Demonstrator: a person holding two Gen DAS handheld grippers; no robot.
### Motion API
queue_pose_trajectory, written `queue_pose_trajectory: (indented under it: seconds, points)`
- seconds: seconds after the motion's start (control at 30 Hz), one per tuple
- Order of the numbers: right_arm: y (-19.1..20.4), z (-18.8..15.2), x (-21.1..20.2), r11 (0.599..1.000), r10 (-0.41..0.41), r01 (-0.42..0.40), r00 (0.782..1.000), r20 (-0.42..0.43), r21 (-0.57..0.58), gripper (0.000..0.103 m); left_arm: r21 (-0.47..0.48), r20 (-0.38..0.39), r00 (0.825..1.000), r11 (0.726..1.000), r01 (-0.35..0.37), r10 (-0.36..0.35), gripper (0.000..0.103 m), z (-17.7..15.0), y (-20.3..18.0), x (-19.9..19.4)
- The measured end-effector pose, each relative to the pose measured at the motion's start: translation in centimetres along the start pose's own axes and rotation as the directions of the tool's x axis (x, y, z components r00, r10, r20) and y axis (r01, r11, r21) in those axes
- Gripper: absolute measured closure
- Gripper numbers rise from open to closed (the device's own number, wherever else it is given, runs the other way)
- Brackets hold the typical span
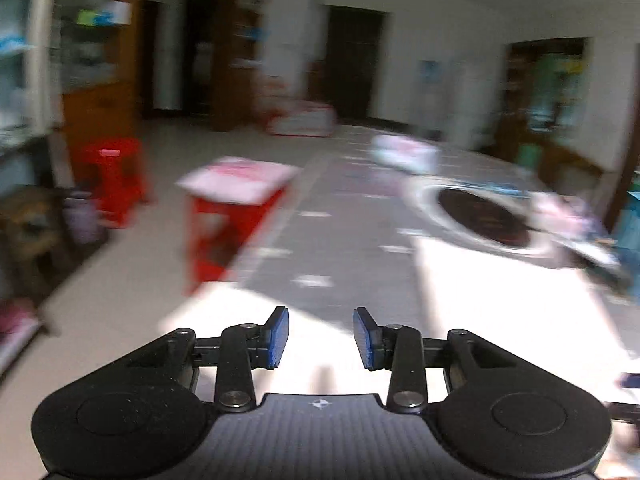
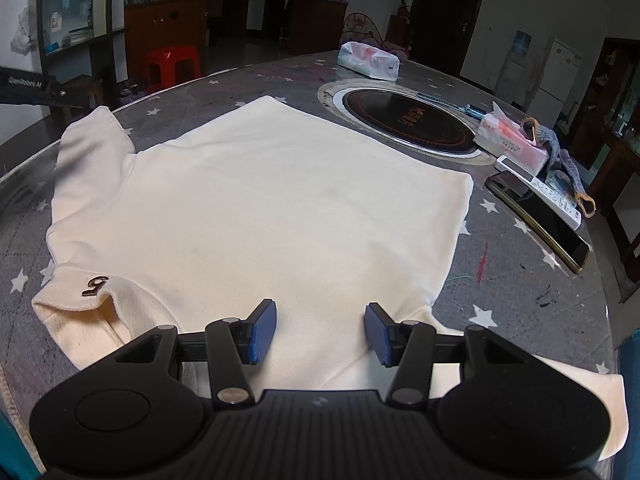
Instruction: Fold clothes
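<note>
Here the cream shirt [image 2: 256, 200] lies flat on the star-print table [image 2: 500, 288], a brown embroidered "G" [image 2: 95, 285] on its near-left fold — its far hem stops just short of the round hob [image 2: 408, 120]. Both the right gripper [image 2: 321, 330] and left gripper [image 1: 321, 338] hover with fingers spread, holding nothing — bare tabletop lies right of the shirt, before the phone [image 2: 540, 220].

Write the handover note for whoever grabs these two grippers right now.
Left gripper: open, empty; its view is motion-blurred.
Right gripper: open, empty, over the near edge of the cream shirt.
The shirt lies mostly flat on the star-print table, with a sleeve bearing a brown mark at near left.
A phone, a remote and a tissue pack sit to the shirt's right.
Done: shirt laid out. Left: all folds, as far as visible.
</note>
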State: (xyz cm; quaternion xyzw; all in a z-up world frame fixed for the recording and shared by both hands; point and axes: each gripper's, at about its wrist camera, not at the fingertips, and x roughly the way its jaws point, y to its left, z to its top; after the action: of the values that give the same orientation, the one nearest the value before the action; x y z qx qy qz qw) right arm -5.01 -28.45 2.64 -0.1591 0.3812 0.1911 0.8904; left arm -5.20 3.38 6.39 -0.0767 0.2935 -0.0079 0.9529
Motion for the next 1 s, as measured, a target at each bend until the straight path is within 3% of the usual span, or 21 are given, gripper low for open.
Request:
queue_pose_trajectory:
  seconds: [0.13, 0.27, 0.47, 0.77, 1.0]
  points:
    - [0.0, -0.1, 0.0, 1.0, -0.001, 0.001, 1.0, 0.002, 0.003, 0.053, 0.058, -0.06, 0.988, 0.987, 0.147, -0.144, 0.065, -0.8, -3.9, 1.8]
    - [0.0, -0.1, 0.0, 1.0, -0.001, 0.001, 1.0, 0.002, 0.005, 0.053, 0.086, -0.107, 0.98, 0.98, 0.18, -0.171, 0.064, -1.8, -6.3, 4.1]
    - [-0.1, -0.1, 0.0, 1.0, 0.004, -0.004, 1.0, 0.005, 0.009, 0.053, 0.068, -0.127, 0.988, 0.993, 0.101, -0.092, 0.065, -2.7, -4.8, 5.2]
    - [-0.2, -0.2, 0.1, 1.0, 0.006, -0.006, 1.0, 0.01, 0.021, 0.052, 0.1, -0.082, 0.995, 0.993, 0.067, -0.058, 0.067, -2.5, -4.7, 3.9]
    - [-0.2, -0.3, 0.0, 1.0, 0.005, -0.005, 1.0, 0.01, 0.026, 0.052, 0.133, -0.103, 0.994, 0.991, -0.025, 0.039, 0.066, -1.8, -5.7, 6.9]
